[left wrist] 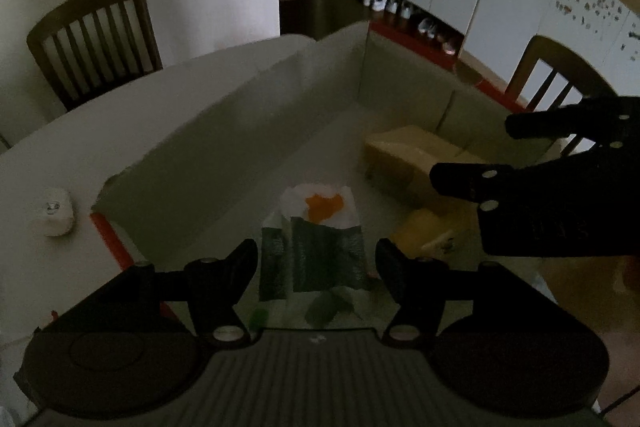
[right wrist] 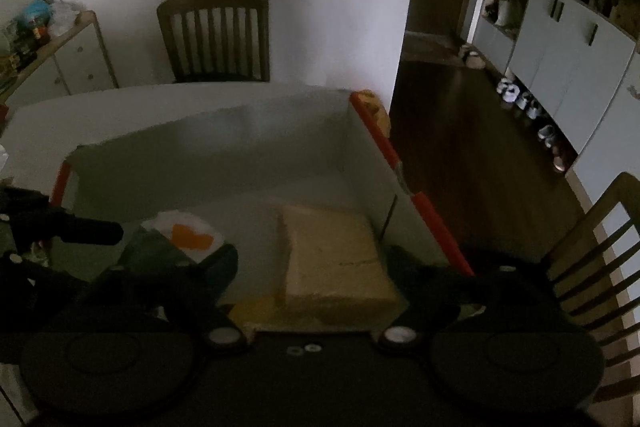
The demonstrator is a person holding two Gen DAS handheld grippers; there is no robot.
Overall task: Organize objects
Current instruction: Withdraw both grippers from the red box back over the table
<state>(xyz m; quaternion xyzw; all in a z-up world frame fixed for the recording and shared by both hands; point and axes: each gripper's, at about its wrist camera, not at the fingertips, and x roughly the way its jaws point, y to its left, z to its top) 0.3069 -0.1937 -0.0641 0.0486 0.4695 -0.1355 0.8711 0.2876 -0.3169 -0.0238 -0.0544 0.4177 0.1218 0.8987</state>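
A dark green packet with a white and orange top (left wrist: 316, 227) lies on the floor of a large open carton (left wrist: 240, 131), straight ahead of my left gripper (left wrist: 317, 253), which is open above it. Beside the packet sit a tan cardboard box (left wrist: 408, 155) and a yellow item (left wrist: 424, 231). My right gripper (left wrist: 472, 151) comes in from the right, open. In the right wrist view the right gripper (right wrist: 312, 257) stands open over the tan box (right wrist: 336, 259), with the yellow item (right wrist: 256, 311) just below and the packet (right wrist: 188, 237) to the left.
The carton (right wrist: 224, 147) has white inner walls and red-taped edges and stands on a white table (left wrist: 48, 163). A small white object (left wrist: 54, 211) lies on the table outside it. Dark wooden chairs (right wrist: 216, 35) (left wrist: 556, 75) stand around. Cabinets and shoes line the far wall.
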